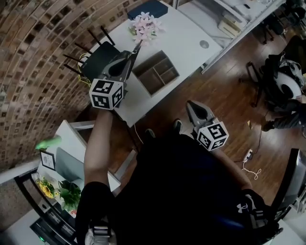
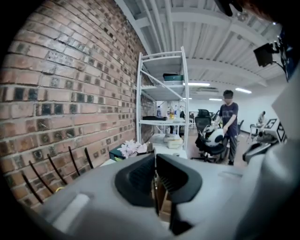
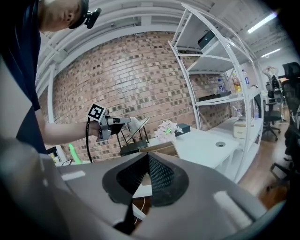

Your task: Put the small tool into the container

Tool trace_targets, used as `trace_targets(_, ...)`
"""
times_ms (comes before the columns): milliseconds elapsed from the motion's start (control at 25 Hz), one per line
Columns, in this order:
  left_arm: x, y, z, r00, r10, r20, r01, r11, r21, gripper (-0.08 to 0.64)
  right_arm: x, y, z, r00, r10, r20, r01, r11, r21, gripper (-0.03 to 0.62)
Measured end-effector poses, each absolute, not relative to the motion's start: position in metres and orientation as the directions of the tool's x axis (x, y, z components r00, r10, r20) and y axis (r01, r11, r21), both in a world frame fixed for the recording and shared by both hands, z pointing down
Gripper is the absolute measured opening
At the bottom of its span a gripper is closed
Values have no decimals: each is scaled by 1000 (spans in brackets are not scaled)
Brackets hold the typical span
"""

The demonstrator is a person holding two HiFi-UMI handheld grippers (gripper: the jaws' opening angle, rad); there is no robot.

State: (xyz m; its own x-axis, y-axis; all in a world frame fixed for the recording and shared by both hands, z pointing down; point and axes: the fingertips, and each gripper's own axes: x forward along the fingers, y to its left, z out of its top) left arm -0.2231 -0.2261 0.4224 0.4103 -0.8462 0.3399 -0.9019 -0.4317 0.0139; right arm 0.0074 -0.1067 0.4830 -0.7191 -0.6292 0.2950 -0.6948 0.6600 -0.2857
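The container is a wooden box with several compartments (image 1: 155,72) on a white table (image 1: 191,33). My left gripper (image 1: 137,50) is held out over the box's left end, level with the table. Its jaws are shut on a thin dark sliver, the small tool (image 2: 156,197), which shows between the pads with the box (image 2: 164,206) behind them. In the right gripper view the left gripper (image 3: 143,123) hovers above the box (image 3: 159,149). My right gripper (image 1: 191,104) hangs over the wooden floor near my body, shut and holding nothing (image 3: 148,159).
On the table stand pink flowers (image 1: 146,26), a black router with antennas (image 1: 98,60) and a dark box (image 1: 148,8). A white shelf rack (image 2: 161,93) rises behind. A person (image 2: 228,122) stands by an office chair. A low side table with plants (image 1: 62,186) sits at my left.
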Motion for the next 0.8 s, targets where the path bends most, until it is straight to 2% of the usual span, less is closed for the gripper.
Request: trace_targets(800, -159, -260, 481, 435, -685, 585, -780, -611, -136, 14, 6, -125, 495, -738, -603, 302, -675, 658, -334, 3)
